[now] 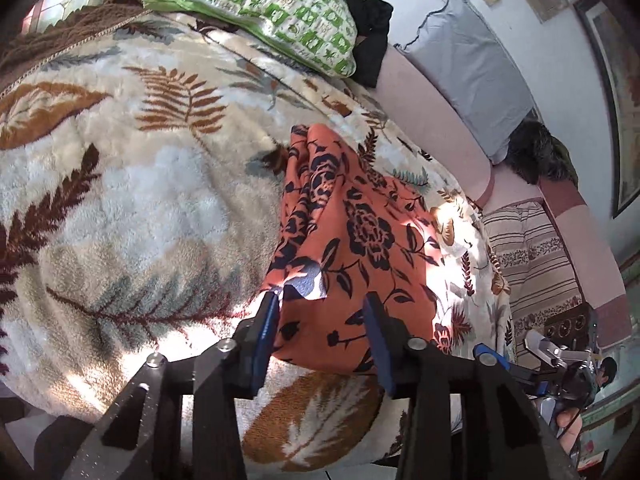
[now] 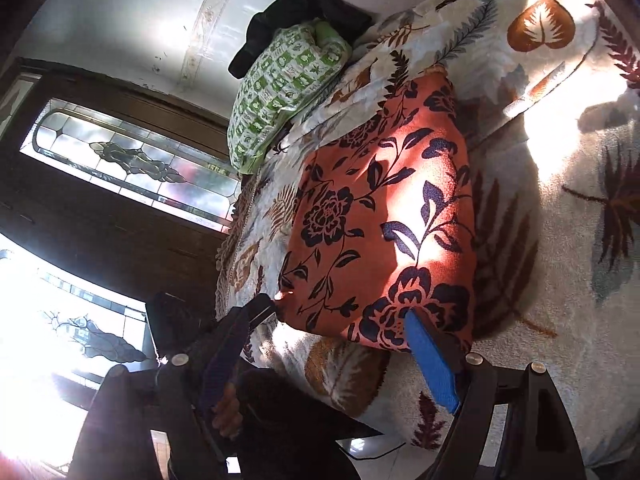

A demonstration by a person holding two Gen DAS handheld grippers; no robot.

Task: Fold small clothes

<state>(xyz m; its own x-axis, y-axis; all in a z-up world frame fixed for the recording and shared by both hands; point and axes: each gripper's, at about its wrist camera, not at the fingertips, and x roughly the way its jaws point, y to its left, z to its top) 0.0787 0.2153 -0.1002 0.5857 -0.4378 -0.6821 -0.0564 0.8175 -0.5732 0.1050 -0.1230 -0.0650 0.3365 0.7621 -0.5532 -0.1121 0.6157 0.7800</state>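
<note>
An orange garment with a dark floral print [image 1: 352, 240] lies on a plush leaf-patterned blanket [image 1: 132, 208]. In the left wrist view my left gripper [image 1: 322, 300] is open, its blue-padded fingers [image 1: 266, 328] straddling the garment's near edge. In the right wrist view the same garment [image 2: 384, 216] lies flat as a rough rectangle. My right gripper [image 2: 340, 314] is open wide, its fingers [image 2: 432, 356] on either side of the garment's near edge. Neither gripper pinches the cloth.
A green-and-white patterned pillow [image 1: 256, 12] and dark clothing [image 1: 360, 12] lie at the blanket's far end. A grey cushion [image 1: 472, 64] leans on the wall. A striped cloth [image 1: 532, 264] lies to the right. A stained-glass window [image 2: 132, 160] shows in the right wrist view.
</note>
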